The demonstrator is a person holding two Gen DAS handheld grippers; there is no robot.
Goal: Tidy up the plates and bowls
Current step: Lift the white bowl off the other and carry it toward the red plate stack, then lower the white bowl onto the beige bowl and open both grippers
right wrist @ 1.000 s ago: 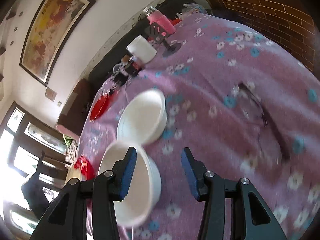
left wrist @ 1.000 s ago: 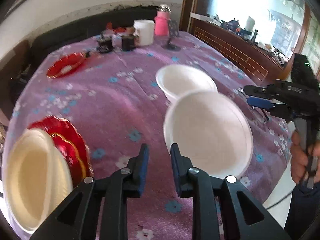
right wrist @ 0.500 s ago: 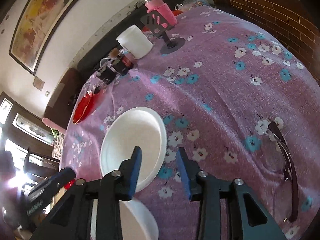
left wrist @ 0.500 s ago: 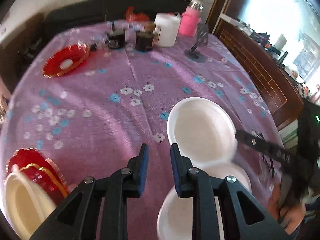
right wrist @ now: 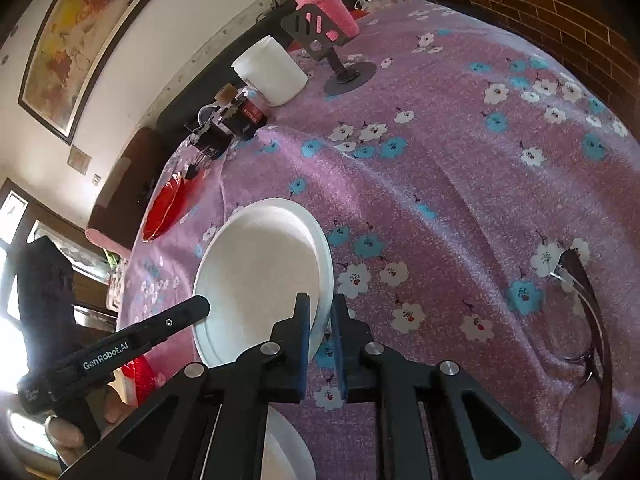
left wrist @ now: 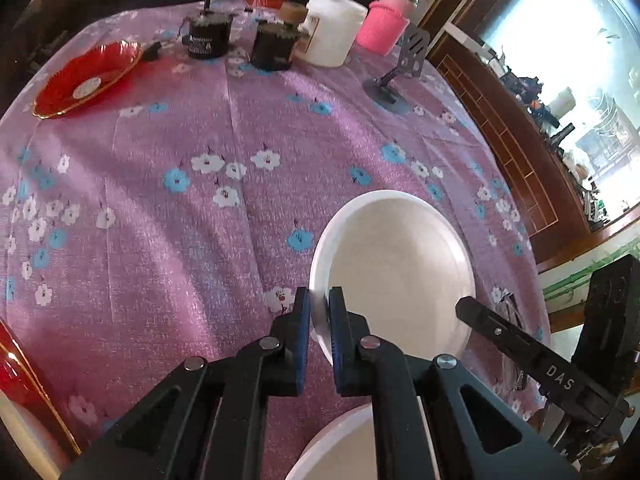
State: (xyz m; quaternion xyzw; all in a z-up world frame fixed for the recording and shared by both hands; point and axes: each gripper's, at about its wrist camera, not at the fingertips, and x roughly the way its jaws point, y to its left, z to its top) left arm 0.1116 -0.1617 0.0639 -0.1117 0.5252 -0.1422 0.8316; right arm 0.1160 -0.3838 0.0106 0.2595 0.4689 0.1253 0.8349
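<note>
Gripping one white bowl [left wrist: 394,268] from both sides: left tongs [left wrist: 319,312] clamped on its left rim, right tongs [right wrist: 320,312] clamped on its right rim. The bowl sits on the purple flowered surface [left wrist: 168,208], toward the near right edge. A second white bowl [left wrist: 340,444] lies nearer still, at the near edge, partly hidden under the tongs.

Other stock: red plate [left wrist: 86,78] at the far left edge; a further red plate [left wrist: 24,380] over a white dish at the near left corner; white tub [left wrist: 332,28], pink-sleeved bottle [left wrist: 390,20], two dark jars and a phone stand [left wrist: 400,68] along the far edge; eyeglasses [right wrist: 588,300] by the right edge.

Handling advice, as judgement: lift with both tongs rising together and level, since the thin rim looks likely to flex or slip if one side leads. Carry it straight over the near bowl and nest it centred before either grip loosens.
</note>
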